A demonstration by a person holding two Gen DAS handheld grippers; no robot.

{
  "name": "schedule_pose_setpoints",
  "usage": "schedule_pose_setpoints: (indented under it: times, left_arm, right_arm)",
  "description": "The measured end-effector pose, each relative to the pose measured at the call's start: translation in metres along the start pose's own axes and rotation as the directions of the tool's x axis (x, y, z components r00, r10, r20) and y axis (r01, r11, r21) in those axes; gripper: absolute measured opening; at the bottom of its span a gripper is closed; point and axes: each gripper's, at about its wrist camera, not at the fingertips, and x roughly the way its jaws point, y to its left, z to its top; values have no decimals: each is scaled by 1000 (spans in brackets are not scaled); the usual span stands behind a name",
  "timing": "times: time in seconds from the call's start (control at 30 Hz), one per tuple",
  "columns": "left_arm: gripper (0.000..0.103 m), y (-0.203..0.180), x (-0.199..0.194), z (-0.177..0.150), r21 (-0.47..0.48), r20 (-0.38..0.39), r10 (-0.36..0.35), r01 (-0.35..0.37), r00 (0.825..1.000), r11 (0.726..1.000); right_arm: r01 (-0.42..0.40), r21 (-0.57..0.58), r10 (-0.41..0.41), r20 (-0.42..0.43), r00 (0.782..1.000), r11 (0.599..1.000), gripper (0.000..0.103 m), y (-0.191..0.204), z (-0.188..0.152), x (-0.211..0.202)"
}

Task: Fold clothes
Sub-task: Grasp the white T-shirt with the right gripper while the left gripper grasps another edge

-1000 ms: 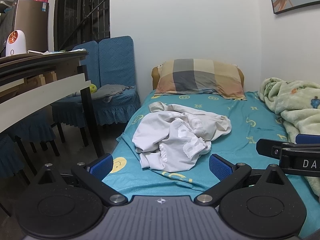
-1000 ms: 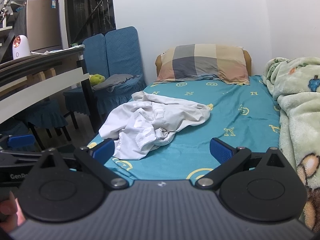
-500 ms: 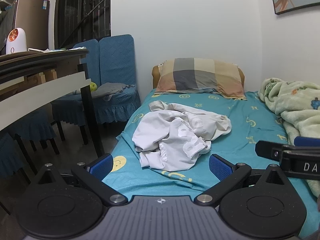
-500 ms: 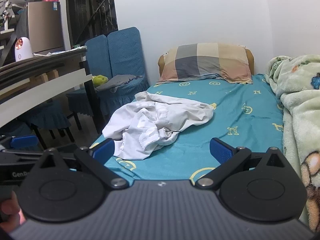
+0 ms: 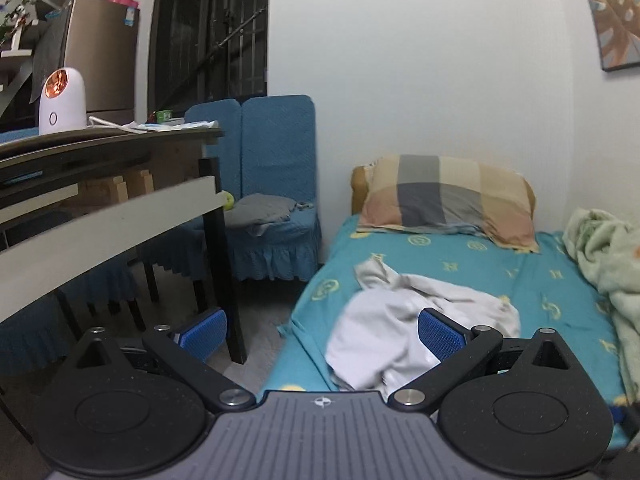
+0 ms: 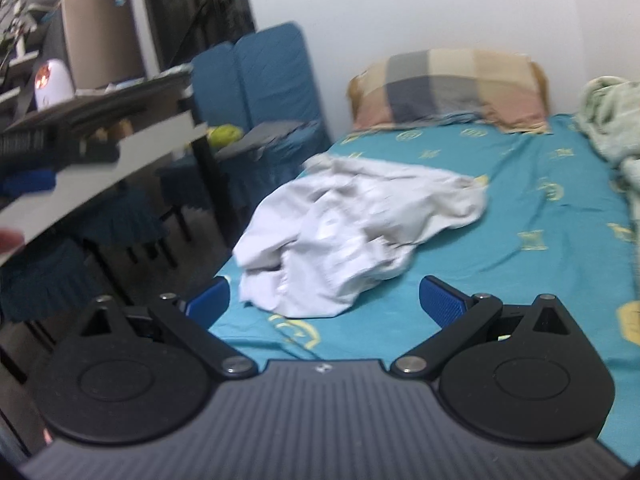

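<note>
A crumpled white garment point(image 5: 404, 324) lies on the teal bed sheet point(image 5: 500, 272) near the bed's left edge; it also shows in the right wrist view point(image 6: 352, 224). My left gripper point(image 5: 320, 334) is open and empty, at the bed's near left corner, its right pad in front of the garment. My right gripper point(image 6: 324, 304) is open and empty, just short of the garment's near edge. The left gripper also shows at the left edge of the right wrist view point(image 6: 52, 148).
A plaid pillow point(image 5: 448, 200) lies at the head of the bed. A green blanket point(image 5: 608, 264) is heaped along the right side. A wooden table point(image 5: 100, 176) and blue-covered chairs point(image 5: 272, 184) stand left of the bed.
Both grippers have swung left and moved closer to the garment. The left view now takes in more of the table and floor. Both stay open.
</note>
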Motion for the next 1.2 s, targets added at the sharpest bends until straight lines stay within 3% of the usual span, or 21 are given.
schedule_pose_setpoints:
  times: [0.13,0.23,0.37,0.43,0.57,0.67,1.03,1.07,1.2]
  left_arm:
    - [103,31,31,-9,-94,-59,-28,22,998,995]
    - [103,55,51,-18,-176,-92,-58,41,994,983]
    - [103,72,72,-28,-237,-100,-81,55,992,970]
    - [103,74,83,-34,-249,-122,-93,60,988,967]
    - [103,79,97,-42,-266,-140,-110,70,984,962]
    - [103,86,97,-46,-297,-139,-98,53,986,953]
    - [103,98,72,-47,-403,-97,-215,159,972,901]
    - [103,98,70,-48,-412,-93,-227,170,969,895]
    - [103,75,56,-51,-355,-104,-293,240,951,904]
  right_arm:
    - [-33,-50,30,-48,998,998,95,23,-4,46]
    - [-59,-86,51,-84,995,995,78,41,-6,81]
    - [-77,-133,62,-119,991,988,75,64,-13,126]
    - [-66,-162,42,-146,988,985,68,74,-17,147]
    - [-11,-172,-19,-171,985,985,31,75,-20,161]
    - [-3,-148,-21,-160,987,989,19,66,-12,147]
    - [52,-69,-52,6,999,996,12,9,50,-7]
    - [59,-52,-58,18,998,997,7,-1,54,-23]
    - [118,-23,-115,100,988,993,3,-42,66,-87]
